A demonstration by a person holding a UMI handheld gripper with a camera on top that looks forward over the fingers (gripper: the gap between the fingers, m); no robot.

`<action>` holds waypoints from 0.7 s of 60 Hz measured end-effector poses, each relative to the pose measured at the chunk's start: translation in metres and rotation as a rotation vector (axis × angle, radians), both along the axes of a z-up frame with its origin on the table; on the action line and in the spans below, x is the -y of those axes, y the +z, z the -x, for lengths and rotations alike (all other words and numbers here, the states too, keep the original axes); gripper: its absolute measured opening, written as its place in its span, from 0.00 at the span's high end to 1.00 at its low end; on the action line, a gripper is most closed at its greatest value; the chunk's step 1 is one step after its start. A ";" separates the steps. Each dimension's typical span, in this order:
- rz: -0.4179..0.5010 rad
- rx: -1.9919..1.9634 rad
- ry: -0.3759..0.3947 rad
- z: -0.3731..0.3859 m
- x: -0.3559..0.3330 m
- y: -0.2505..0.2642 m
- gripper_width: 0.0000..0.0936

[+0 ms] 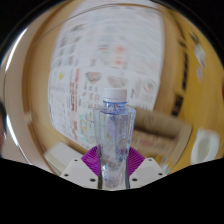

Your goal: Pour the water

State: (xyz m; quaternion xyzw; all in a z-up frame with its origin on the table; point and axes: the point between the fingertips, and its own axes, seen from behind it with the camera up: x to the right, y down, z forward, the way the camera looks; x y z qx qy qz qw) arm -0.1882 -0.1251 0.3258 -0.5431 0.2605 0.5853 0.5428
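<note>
A clear plastic water bottle [115, 135] with a white cap stands upright between my gripper's fingers. The purple pads [93, 158] press against its lower body on both sides. My gripper [113, 165] is shut on the bottle and holds it up in front of a wall. The bottle's base is hidden below the fingers.
A large white poster [105, 60] with printed text and pictures hangs on the tan wall behind the bottle. A dark-framed panel [190, 75] shows at the right. A pale box-like object [58, 155] lies low at the left.
</note>
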 end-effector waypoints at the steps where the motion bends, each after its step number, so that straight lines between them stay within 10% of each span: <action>1: -0.014 0.065 -0.029 -0.006 0.000 0.005 0.68; 10: -0.095 0.595 -0.341 -0.098 -0.004 0.026 0.68; 20: 0.009 1.026 -0.544 -0.177 -0.006 -0.014 0.68; 42: 0.367 1.383 -0.485 -0.272 -0.018 -0.215 0.69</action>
